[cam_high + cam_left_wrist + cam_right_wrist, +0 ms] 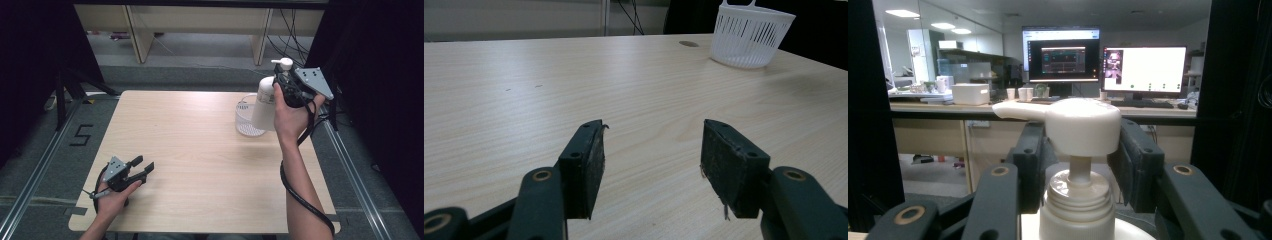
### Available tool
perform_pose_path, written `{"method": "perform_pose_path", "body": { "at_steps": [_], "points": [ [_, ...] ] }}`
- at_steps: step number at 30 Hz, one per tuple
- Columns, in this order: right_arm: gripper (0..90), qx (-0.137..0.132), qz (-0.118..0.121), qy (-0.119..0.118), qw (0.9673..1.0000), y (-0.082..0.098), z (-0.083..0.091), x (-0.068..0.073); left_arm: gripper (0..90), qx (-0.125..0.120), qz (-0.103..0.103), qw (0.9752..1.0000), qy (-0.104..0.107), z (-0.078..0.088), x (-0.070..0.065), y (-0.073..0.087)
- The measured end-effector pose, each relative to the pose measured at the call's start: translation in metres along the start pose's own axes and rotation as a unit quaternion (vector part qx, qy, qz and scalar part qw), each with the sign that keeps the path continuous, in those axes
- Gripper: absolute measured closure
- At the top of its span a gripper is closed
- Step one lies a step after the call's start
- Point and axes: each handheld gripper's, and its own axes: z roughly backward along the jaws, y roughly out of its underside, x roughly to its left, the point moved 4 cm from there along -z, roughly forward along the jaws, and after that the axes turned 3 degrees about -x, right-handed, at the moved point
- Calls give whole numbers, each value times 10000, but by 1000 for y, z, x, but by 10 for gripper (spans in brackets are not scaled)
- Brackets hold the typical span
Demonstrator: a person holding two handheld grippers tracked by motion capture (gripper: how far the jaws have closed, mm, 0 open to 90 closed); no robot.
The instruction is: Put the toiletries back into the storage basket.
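A: Entry, right side. The right gripper (287, 85) is lifted above the far right part of the table (200, 150). Its jaws are clamped on the white pump bottle (264, 102), gripping high up, around the neck just under the pump head (1083, 125).

B: Does the bottle touch anything else?

A: It hangs clear of the tabletop, roughly upright with its base tilted slightly. In the high view its lower end overlaps the white basket (246, 119) that stands on the table; whether it is over the basket or in front of it, I cannot tell. The spout points to the left in the right gripper view.

B: Left side?

A: The left gripper (141, 169) sits low at the near left of the table, in the person's hand. Its jaws stand apart with nothing between the pads (591, 165), only bare wood. From the left gripper view the basket (751, 35) is well apart, near the far edge.
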Motion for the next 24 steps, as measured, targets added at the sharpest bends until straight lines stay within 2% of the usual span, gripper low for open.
{"method": "perform_pose_path", "body": {
  "at_steps": [6,8,9,22,24],
  "points": [
    [600,12,-61,21,10000,-1,-5,1,422,-4,9,10000,-7,0,0,0],
    [600,5,4,15,10000,-2,-8,0,422,-18,22,10000,-5,0,0,0],
    [600,36,-47,6,10000,-2,-9,1,422,-16,19,10000,-5,0,0,0],
    [600,70,-24,41,10000,-2,-21,-1,422,-2,26,10000,-13,0,0,0],
    [600,38,-49,44,10000,-3,-25,-1,422,-58,48,10000,23,-1,0,0]
  ]
}}
